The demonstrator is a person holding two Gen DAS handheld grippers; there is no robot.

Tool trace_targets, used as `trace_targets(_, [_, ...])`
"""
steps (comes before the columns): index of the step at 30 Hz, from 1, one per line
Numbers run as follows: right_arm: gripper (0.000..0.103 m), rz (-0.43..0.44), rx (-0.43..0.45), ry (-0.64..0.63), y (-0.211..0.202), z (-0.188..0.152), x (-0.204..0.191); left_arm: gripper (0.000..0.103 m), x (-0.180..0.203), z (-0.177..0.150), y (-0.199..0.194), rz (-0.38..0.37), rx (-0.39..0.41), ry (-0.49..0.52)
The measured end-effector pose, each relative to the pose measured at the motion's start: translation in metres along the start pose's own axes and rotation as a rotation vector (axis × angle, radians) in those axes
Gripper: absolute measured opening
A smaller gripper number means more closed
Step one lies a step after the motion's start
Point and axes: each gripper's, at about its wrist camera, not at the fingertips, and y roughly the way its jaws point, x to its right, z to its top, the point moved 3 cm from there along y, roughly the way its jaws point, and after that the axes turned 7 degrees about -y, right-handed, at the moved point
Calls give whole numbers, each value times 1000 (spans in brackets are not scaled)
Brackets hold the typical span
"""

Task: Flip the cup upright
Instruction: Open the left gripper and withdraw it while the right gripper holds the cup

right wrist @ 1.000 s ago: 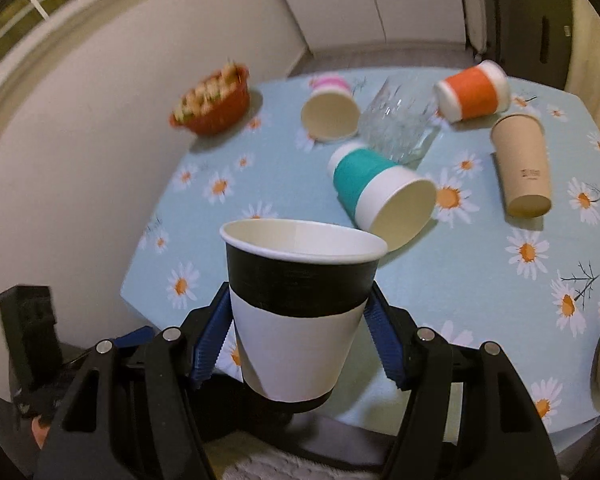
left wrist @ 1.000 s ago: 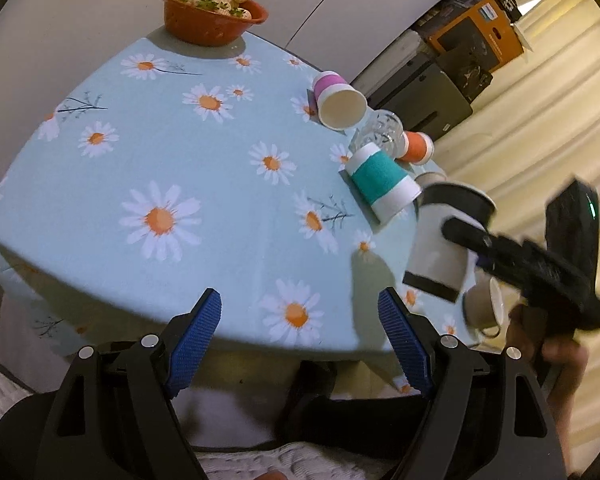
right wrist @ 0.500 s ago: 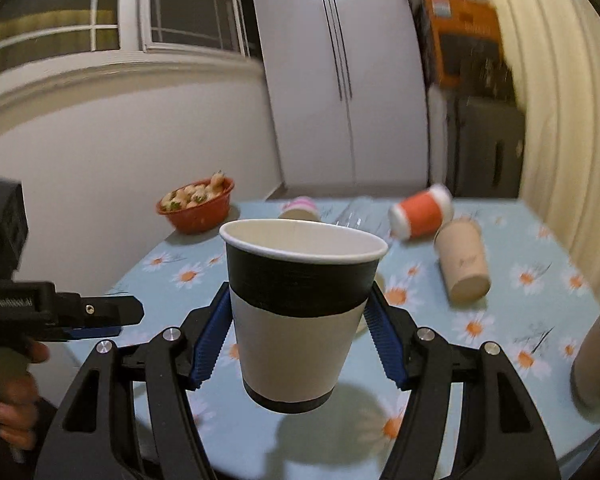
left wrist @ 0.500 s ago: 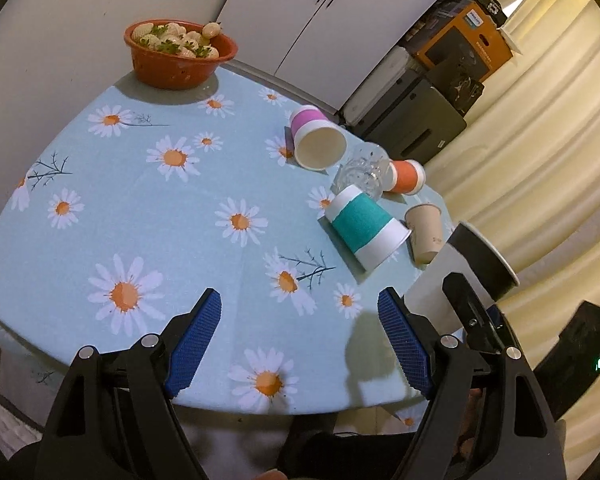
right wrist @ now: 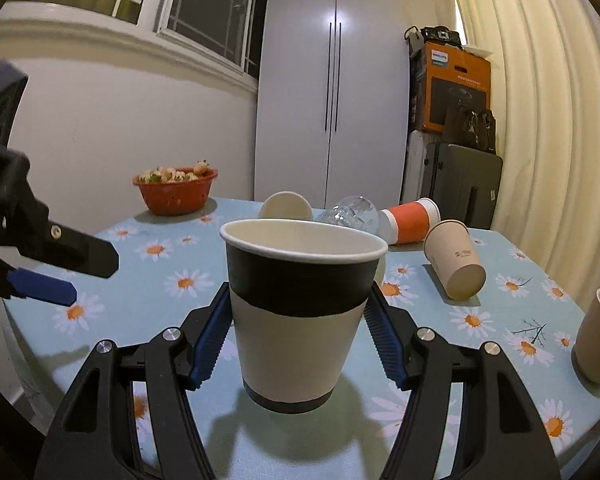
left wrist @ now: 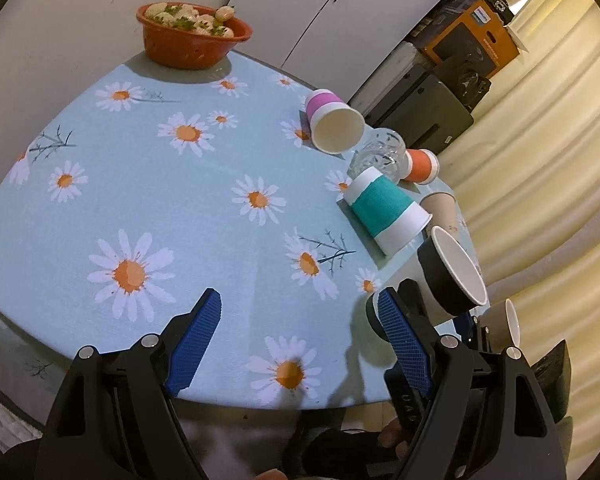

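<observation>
1. Step in hand (judgement): setting the black-and-white cup (right wrist: 300, 312) down on its base near the front edge of the tabletop (right wrist: 500, 320). It is mouth-up in the right-wrist view, so what remains looks like placement and release.
2. Right gripper (right wrist: 298, 336): blue fingers (right wrist: 212, 336) clenched on the cup's two sides, at about the line where the black band meets the white lower wall. The cup base shows a shadow directly below it; I cannot tell whether the base touches the cloth or sits just above it.
3. To do it well: lower straight down until the base sits flat, and keep the rim level. Spread the fingers evenly so that neither pad drags the light paper wall sideways, then back out along the finger axis rather than lifting.
4. Risk: a paper cup tips easily if one pad sticks. A tan upright cup (right wrist: 598, 340) stands close on the right, near the table edge, so there is little room to swing that way.
5. Left gripper (left wrist: 300, 344): fingers released and wide apart, holding nothing, hovering over the near edge of the tabletop and pointing across it.
6. Pose: right gripper roughly level, pointing across the table toward the orange strainer bowl (right wrist: 176, 194). In the left-wrist view, the cup (left wrist: 450, 276) sits to the right of the left gripper.
7. Other cups lie on their sides farther back.
</observation>
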Motion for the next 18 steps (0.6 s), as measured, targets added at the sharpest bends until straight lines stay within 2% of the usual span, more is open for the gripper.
trace_targets(18, [65,-7,-26,-26,-3,-12,-6,79,-8,-3,2,14,-6,-11])
